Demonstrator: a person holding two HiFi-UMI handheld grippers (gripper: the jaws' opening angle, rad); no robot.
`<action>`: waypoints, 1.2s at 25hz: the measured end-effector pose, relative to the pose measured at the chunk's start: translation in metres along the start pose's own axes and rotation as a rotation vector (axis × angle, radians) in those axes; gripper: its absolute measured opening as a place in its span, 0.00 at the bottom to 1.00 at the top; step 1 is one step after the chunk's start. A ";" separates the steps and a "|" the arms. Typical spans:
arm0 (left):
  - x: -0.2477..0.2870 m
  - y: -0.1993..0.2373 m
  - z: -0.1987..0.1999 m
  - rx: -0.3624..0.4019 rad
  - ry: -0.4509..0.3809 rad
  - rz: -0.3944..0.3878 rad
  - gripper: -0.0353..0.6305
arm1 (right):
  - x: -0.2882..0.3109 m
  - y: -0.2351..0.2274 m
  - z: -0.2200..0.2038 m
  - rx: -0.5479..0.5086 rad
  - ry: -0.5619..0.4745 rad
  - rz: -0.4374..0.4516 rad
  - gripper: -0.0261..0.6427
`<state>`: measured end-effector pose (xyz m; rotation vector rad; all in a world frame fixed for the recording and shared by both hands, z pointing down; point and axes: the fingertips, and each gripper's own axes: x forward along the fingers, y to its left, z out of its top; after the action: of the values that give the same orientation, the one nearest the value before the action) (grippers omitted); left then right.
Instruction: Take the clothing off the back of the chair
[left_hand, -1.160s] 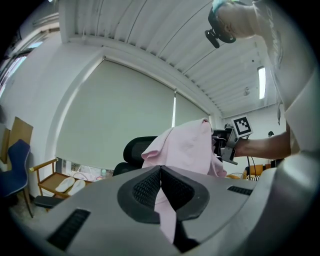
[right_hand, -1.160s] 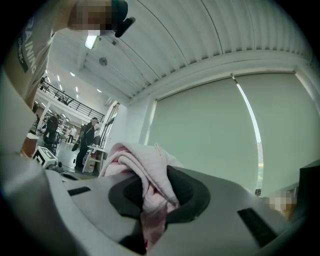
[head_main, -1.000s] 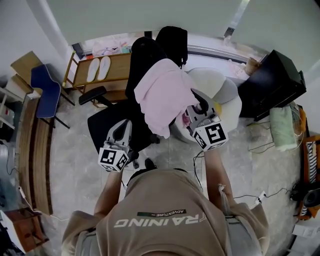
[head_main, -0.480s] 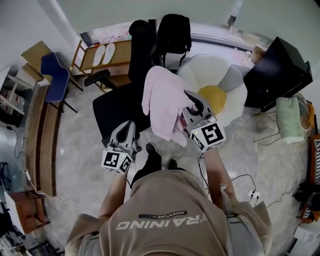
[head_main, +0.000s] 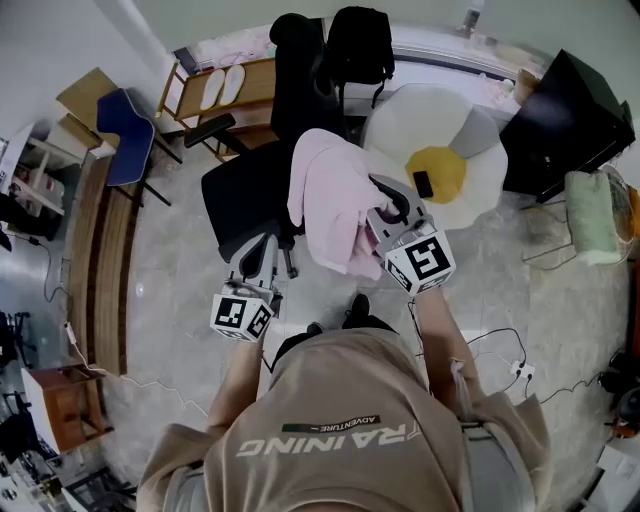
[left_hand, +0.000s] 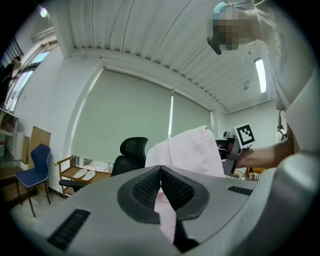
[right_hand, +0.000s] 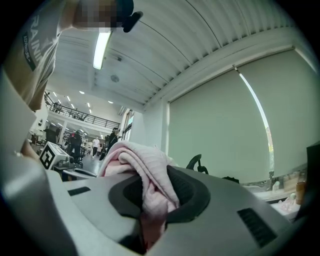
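Observation:
The pink clothing (head_main: 333, 196) hangs in a bunch from my right gripper (head_main: 373, 216), which is shut on it; a fold of pink cloth (right_hand: 150, 180) is pinched between the pads. It hangs beside the black office chair (head_main: 250, 195), apart from the tall backrest (head_main: 300, 75). My left gripper (head_main: 261, 246) is lower left, over the chair's front edge and apart from the cloth. Its pads meet (left_hand: 160, 172) with nothing gripped. The pink clothing (left_hand: 187, 150) shows beyond it and through the gap below the pads.
A white flower-shaped cushion (head_main: 455, 125) with a yellow centre lies right of the chair. A black backpack (head_main: 360, 45) hangs behind. A wooden rack (head_main: 250, 88), a blue chair (head_main: 128, 140) and a black cabinet (head_main: 565, 120) ring the area. Cables (head_main: 500, 350) lie on the floor.
Both grippers have drawn back from the chair, and the pink clothing has come with the right one. The chair now sits farther off.

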<state>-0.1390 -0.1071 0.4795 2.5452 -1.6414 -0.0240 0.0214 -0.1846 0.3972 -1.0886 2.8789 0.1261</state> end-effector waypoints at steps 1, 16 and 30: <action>-0.005 -0.001 0.001 -0.001 -0.006 -0.009 0.07 | -0.003 0.007 0.001 -0.003 0.000 -0.005 0.17; -0.106 0.004 -0.001 0.014 -0.013 -0.146 0.07 | -0.066 0.105 0.008 0.007 0.037 -0.179 0.17; -0.135 -0.017 -0.002 0.021 -0.022 -0.145 0.07 | -0.118 0.130 0.018 -0.020 0.045 -0.184 0.17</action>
<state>-0.1796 0.0227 0.4733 2.6835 -1.4684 -0.0471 0.0240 -0.0076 0.3961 -1.3702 2.8031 0.1222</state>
